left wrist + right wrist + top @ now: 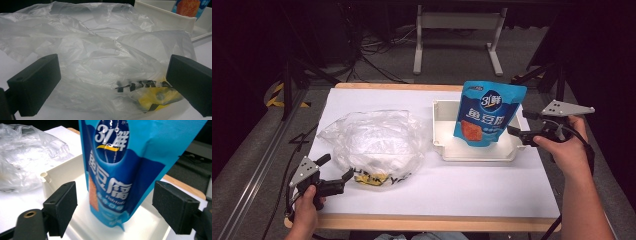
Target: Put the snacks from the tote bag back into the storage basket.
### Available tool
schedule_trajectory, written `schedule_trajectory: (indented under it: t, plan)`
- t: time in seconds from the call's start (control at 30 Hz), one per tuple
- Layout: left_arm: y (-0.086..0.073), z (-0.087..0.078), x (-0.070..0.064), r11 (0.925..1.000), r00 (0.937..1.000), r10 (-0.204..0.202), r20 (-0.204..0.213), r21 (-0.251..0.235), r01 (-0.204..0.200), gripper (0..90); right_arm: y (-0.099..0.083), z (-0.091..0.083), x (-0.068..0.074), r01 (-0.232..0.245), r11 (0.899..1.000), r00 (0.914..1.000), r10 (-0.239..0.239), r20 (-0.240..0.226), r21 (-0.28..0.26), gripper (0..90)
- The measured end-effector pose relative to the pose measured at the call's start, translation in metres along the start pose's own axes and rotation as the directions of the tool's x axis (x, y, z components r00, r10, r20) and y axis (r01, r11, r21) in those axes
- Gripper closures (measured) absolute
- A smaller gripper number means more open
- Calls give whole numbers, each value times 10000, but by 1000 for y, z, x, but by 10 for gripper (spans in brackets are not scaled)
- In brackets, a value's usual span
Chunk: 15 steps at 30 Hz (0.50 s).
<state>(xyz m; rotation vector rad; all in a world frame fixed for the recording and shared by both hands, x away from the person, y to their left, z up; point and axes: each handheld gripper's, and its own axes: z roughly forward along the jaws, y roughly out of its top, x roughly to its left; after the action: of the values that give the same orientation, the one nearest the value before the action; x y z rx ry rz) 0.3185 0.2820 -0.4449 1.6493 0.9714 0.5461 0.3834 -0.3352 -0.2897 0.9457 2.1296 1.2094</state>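
Table (492,192): white top, wood-coloured edging. Crumpled clear plastic bag (374,145) with yellow and black print lies on the left half, nearer the front edge. White tray (447,150) sits on the right half, towards the right edge.

**What I can't make out**

Ahead of my left gripper (113,82), the plastic bag (100,57) veils its contents; the black lettering (142,85) is crumpled and unreadable. Between my right gripper's jaws, the blue pouch (122,170) loses its top to the frame edge.
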Motion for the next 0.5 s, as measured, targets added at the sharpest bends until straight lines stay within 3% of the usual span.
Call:
schedule_trajectory:
  t: [0.23,0.5]
  plan:
    - [0,0,-1,10000,10000,20,76,-1,-20,3,-1,-8,29,135,9997,9999,-135,-15,-192,205]
    - [1,0,-1,9999,9998,107,152,70,-108,3,-9,-5,57,110,9978,9990,-138,-429,-653,205]
